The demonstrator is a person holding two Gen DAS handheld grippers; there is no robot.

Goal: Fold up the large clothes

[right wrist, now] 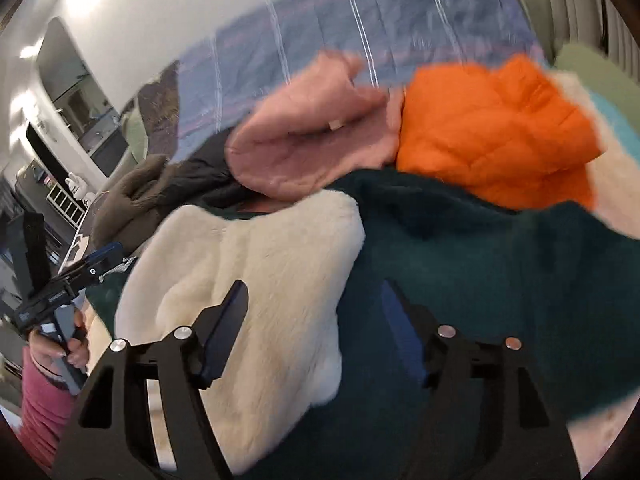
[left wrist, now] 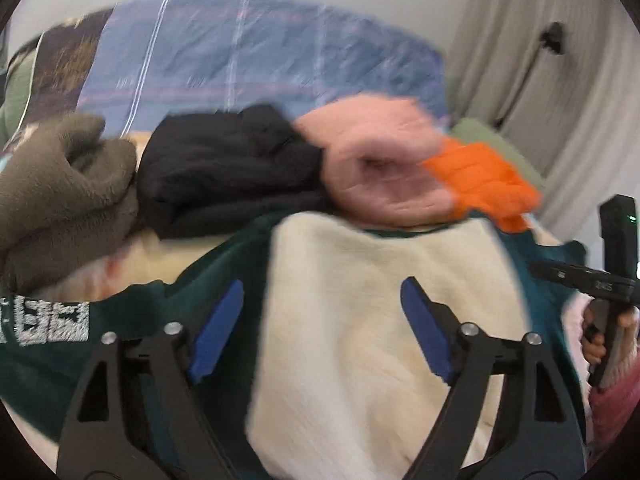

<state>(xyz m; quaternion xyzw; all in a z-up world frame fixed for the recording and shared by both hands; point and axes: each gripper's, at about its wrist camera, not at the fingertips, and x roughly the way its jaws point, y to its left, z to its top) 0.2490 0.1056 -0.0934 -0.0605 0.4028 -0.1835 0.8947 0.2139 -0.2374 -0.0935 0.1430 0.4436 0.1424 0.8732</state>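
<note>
Tools (left wrist: 322,328) (right wrist: 314,332) gape above green fleece garment (right wrist: 480,264), nothing pinched.

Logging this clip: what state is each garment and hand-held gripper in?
Left hand-held gripper: open, holding nothing.
Right hand-held gripper: open, holding nothing.
Green garment: spread out, cream lining turned up.
Pink garment: bunched.
Orange garment: bunched.
Black garment: bunched.
</note>
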